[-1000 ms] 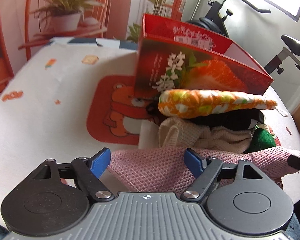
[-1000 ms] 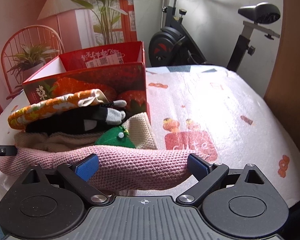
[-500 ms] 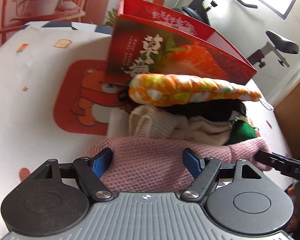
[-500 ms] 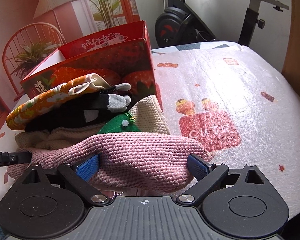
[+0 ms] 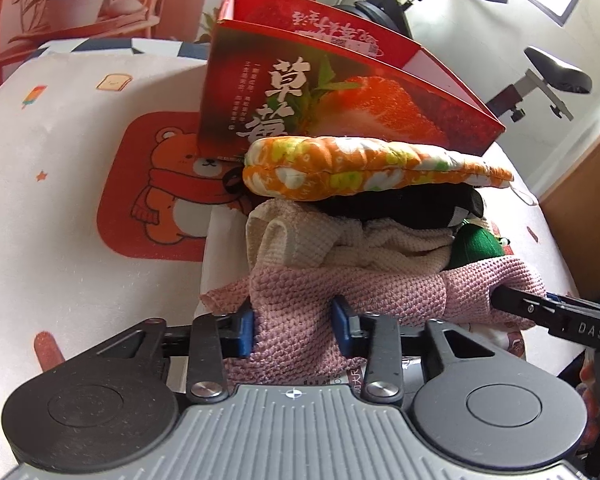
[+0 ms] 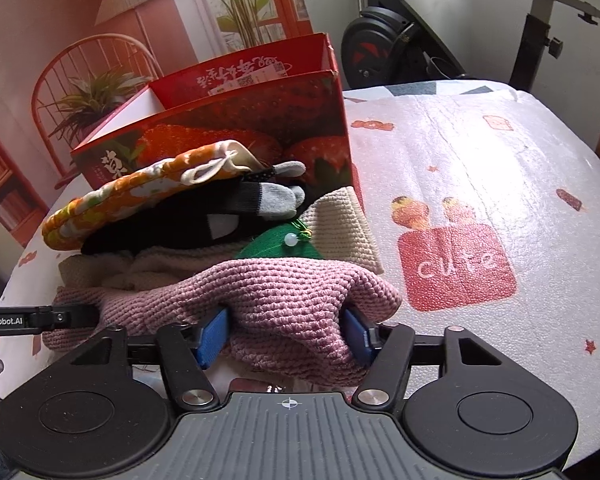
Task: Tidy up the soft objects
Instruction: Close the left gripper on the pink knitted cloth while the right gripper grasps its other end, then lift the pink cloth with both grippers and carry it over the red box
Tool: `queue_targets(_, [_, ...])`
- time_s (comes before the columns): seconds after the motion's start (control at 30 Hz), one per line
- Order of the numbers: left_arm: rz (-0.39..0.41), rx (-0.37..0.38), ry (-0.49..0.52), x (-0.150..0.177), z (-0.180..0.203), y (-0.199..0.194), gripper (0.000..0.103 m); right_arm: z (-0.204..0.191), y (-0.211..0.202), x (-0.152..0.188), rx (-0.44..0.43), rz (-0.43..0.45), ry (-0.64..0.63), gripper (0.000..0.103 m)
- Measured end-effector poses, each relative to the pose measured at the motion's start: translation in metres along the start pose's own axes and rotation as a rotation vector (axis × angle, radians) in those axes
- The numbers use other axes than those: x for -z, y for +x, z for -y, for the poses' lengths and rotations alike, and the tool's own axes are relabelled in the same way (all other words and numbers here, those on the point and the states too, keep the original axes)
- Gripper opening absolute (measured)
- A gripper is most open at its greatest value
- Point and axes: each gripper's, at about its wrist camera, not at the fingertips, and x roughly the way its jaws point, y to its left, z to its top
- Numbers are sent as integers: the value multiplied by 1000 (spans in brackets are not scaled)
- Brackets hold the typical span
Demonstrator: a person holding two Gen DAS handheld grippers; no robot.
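pink knit cloth [image 5: 340, 292], chunky weave, bunched at the near edge of the pile on the surface [image 5: 60, 208], in front of the red box [image 5: 340, 100]. my left hand-held gripper [image 5: 293, 330] and right hand-held gripper [image 6: 286, 334] are both closing, pads pressing into its folds.

A soft pile sits on the table in front of the red box [image 5: 340, 92]. The pink knit cloth [image 5: 340, 292] lies bunched nearest. Behind it are a cream knit [image 5: 384, 248], a green cloth [image 6: 278, 246], black gloves [image 6: 204, 224] and, on top, an orange flowery mitt [image 5: 364, 168].
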Motion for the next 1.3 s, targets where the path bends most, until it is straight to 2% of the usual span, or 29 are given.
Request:
queue_targets(0.2, [21, -1, -16, 1, -1, -11, 22, -13, -13, -2, 5, 9, -60, 44])
queue_targets(0.47, [60, -24, -11, 4, 2, -26, 16, -22, -31, -3, -5, 32, -88, 35])
queue_targets(0.77, [90, -34, 10, 7, 4, -40, 16, -32, -48, -2, -15, 56, -120, 27])
queue_targets(0.97, [68, -37, -1, 14, -2, -36, 16, -31, -40, 2, -9, 39, -99, 27])
queue_targets(1.07, [48, -43, -5, 17, -5, -32, 16, -30, -29, 6, 18, 17, -93, 39])
queue_targets(1.1, [44, -44, -7, 18, -5, -31, 16, -30, -26, 7, 22, 10, -92, 39])
queue_targets(1.2, [33, -45, -12, 18, -7, -29, 16, -27, -20, 11, 23, -4, -78, 39])
queue_targets(1.3, [30, -49, -5, 18, -6, -29, 16, -23, -21, 12, 16, -1, -62, 30])
